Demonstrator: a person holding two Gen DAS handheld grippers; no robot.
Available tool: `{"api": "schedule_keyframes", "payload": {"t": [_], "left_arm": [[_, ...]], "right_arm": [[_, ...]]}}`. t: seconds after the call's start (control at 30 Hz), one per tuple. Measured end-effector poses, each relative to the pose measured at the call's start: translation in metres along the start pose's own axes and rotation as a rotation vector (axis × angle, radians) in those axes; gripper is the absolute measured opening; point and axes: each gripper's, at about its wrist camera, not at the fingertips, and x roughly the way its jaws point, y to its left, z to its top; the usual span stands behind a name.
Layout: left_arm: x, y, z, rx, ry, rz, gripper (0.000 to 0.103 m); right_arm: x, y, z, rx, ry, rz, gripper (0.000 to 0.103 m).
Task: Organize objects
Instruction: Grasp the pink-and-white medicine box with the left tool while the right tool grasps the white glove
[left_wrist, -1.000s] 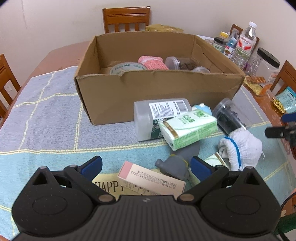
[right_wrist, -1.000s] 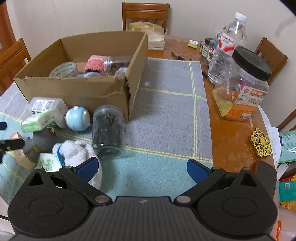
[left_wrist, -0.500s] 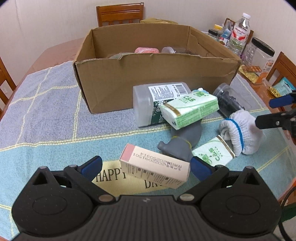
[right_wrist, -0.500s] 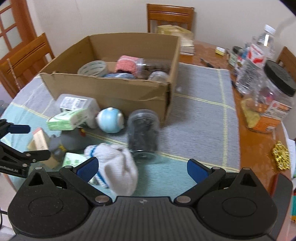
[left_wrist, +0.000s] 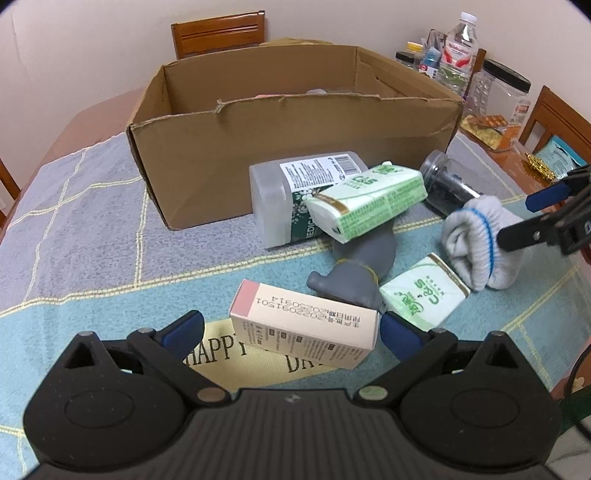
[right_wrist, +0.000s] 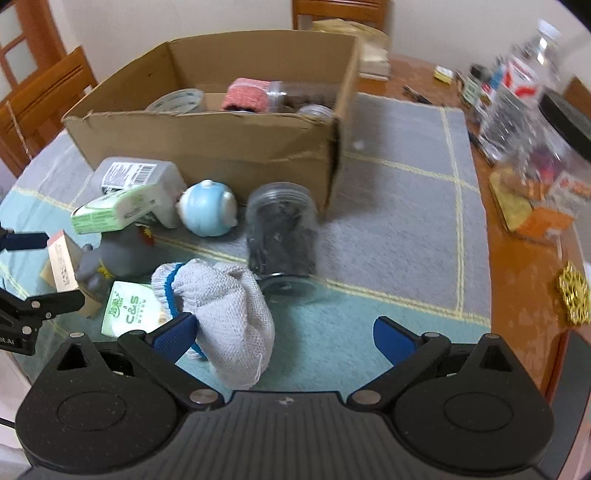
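Cardboard box (left_wrist: 295, 147) at the worktop's (left_wrist: 74, 221) back, clutter lying in front.
Left gripper (left_wrist: 291, 330) spread wide around a pink-ended carton (left_wrist: 303, 328); right gripper (right_wrist: 284, 334) wide too, its left fingertip (right_wrist: 177, 332) against the white glove (right_wrist: 225, 310).

The left wrist view looks low and close across the tabletop (left_wrist: 92, 221) toward the cardboard box (left_wrist: 295, 155); the right wrist view faces that box (right_wrist: 221, 136) from the opposite corner; both share the central clutter.

from my left tool's view the box (left_wrist: 295, 147) wall hides its contents; the bottles (right_wrist: 517, 96) on my right are blurred.
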Motion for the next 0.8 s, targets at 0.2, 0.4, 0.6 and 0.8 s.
{"api": "schedule_keyframes", "payload": {"t": [0.2, 0.4, 0.6, 0.8], "left_arm": [[0.005, 0.001, -0.006, 0.029, -0.018, -0.005, 0.096], [0.009, 0.002, -0.005, 0.008, -0.031, -0.030, 0.085], [0.012, -0.001, -0.005, 0.019, -0.033, -0.033, 0.085], [0.011, 0.002, -0.006, 0.006, -0.032, -0.042, 0.085]], "right_arm": [[-0.004, -0.006, -0.003, 0.018, -0.003, -0.029, 0.103], [-0.007, 0.004, -0.003, -0.006, -0.003, -0.004, 0.103], [-0.001, 0.019, -0.001, -0.034, 0.007, 0.024, 0.103], [0.016, 0.031, 0.000, -0.051, 0.043, 0.030, 0.095]]}}
